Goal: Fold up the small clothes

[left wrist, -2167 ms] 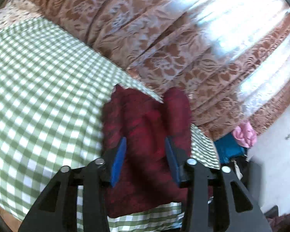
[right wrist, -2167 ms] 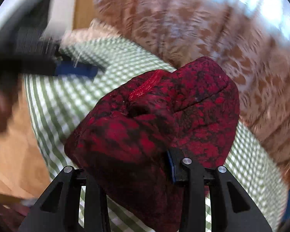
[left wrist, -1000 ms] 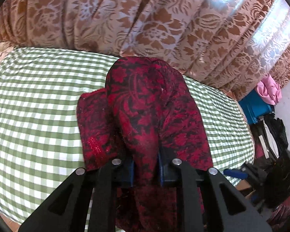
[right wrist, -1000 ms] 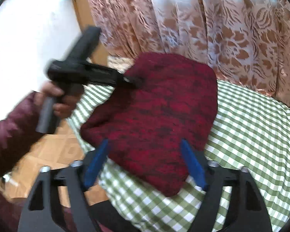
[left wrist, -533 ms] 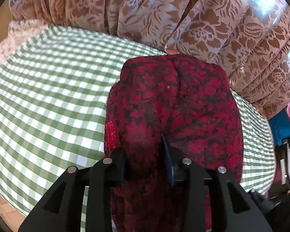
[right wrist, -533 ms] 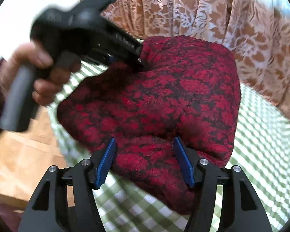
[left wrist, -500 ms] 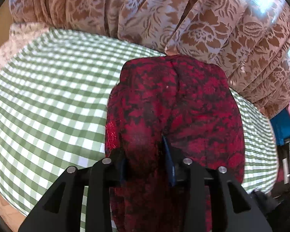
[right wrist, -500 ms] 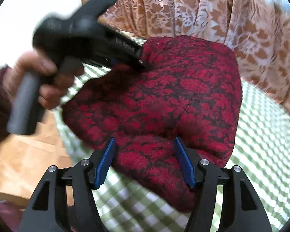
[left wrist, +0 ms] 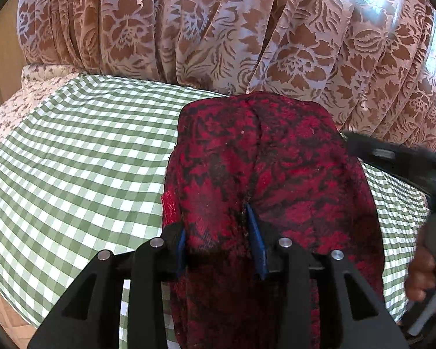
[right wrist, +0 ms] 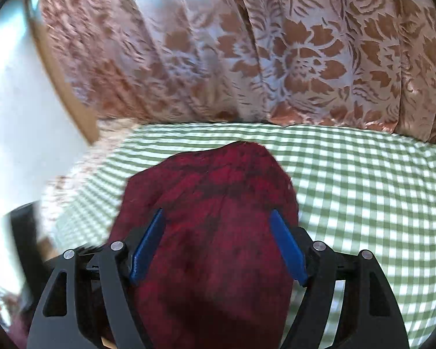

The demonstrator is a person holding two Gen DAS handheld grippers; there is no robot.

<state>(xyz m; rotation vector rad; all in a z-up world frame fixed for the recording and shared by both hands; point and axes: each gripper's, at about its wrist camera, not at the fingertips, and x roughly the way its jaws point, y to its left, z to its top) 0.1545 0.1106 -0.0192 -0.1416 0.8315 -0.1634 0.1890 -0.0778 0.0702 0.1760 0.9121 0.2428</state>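
Observation:
A dark red garment with a black pattern (left wrist: 264,157) lies folded on the green-and-white checked cloth (left wrist: 81,157). My left gripper (left wrist: 218,232) is shut on a thick bunch of its near edge, the blue pads pressed into the fabric. In the right wrist view the same garment (right wrist: 218,203) fills the space between the blue pads of my right gripper (right wrist: 216,238), which stand wide apart over it without pinching it. The right gripper's black body and the hand holding it show at the left wrist view's right edge (left wrist: 398,163).
A pink-and-brown floral curtain (left wrist: 218,29) hangs close behind the table. A floral-print cloth (left wrist: 29,87) lies under the checked one at the far left. A wooden frame (right wrist: 64,87) and a white wall (right wrist: 17,116) stand at the left of the right wrist view.
My right gripper has swung round and now sits wide open over the garment's other end. My left gripper has kept its hold, its pads a little further apart on the bunch.

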